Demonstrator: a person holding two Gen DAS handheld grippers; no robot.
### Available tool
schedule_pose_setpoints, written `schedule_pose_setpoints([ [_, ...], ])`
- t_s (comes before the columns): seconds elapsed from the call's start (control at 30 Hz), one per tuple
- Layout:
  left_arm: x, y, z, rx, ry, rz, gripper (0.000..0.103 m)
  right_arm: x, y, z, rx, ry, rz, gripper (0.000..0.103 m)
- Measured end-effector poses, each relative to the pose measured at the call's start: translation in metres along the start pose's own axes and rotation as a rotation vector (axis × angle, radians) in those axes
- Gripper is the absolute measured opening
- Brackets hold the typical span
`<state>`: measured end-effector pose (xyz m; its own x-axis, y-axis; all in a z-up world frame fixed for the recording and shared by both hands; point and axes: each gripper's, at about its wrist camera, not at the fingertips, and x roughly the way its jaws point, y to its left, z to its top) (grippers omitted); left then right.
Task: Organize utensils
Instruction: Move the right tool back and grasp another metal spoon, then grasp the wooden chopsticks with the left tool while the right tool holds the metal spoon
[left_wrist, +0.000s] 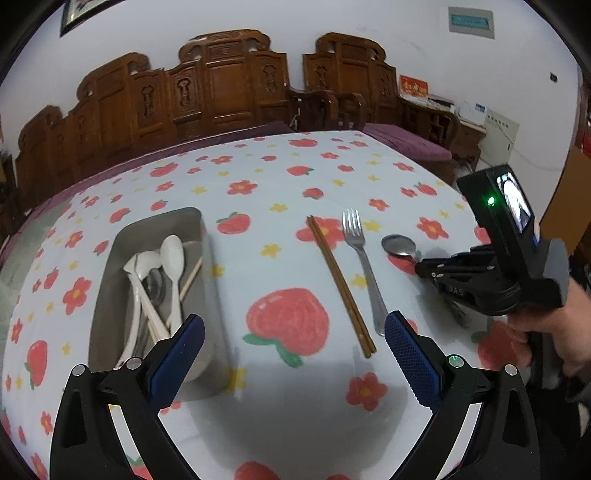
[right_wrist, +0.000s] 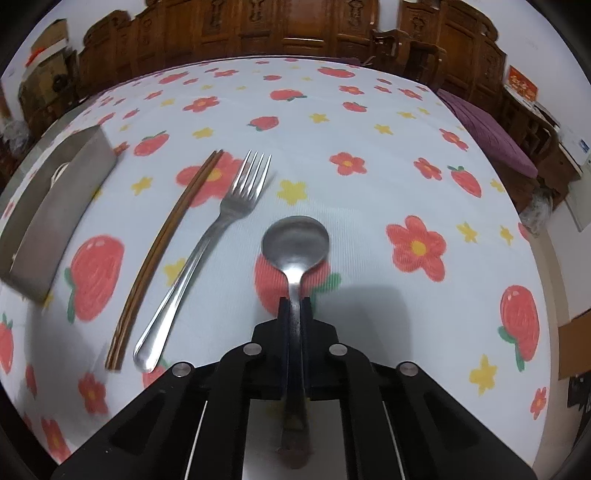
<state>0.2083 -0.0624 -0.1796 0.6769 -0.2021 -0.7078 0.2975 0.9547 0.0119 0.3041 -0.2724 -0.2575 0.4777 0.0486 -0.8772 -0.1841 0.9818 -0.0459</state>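
I have the right gripper (right_wrist: 294, 306) clenched on the metal spoon (right_wrist: 295, 240) at its neck for lifting toward the tray (left_wrist: 192, 221) at nine o'clock, the left gripper (left_wrist: 295, 347) released, with one fork (right_wrist: 236, 199) and one chopstick pair (right_wrist: 166, 236) remaining.

Left gripper (left_wrist: 293, 345): jaws spread wide, blue pads facing each other, nothing between them, pointing down at a slant.
Right gripper (right_wrist: 294, 306): jaws closed tight on the metal spoon's (right_wrist: 295, 243) handle, pointing steeply down.
Right hand (left_wrist: 546, 332): wrapped around the right gripper's handle.
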Motion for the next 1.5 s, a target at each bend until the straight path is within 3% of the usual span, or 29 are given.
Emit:
schedule_pose_setpoints([
  [0.57,0.058,-0.031,-0.016,0.042,0.165,0.059,0.094,-0.057,-0.014,-0.025,-0.023,-0.114,0.119,0.007],
  [0.87,0.073,-0.030,-0.020,0.047,0.191,0.080,0.092,-0.068,-0.020,-0.020,-0.002,-0.145,0.139,0.007],
  [1.03,0.071,-0.026,-0.019,0.029,0.193,0.065,0.083,-0.069,-0.018,-0.020,-0.008,-0.147,0.147,0.007],
  [1.2,0.073,-0.023,-0.018,0.015,0.211,0.044,0.061,-0.069,-0.013,-0.021,-0.023,-0.148,0.152,0.007],
  [1.43,0.080,-0.027,-0.012,0.017,0.222,0.040,0.060,-0.070,-0.008,-0.022,-0.037,-0.152,0.153,0.007],
  [1.5,0.082,-0.030,-0.009,0.033,0.220,0.039,0.053,-0.070,-0.008,-0.022,-0.038,-0.150,0.154,0.007],
])
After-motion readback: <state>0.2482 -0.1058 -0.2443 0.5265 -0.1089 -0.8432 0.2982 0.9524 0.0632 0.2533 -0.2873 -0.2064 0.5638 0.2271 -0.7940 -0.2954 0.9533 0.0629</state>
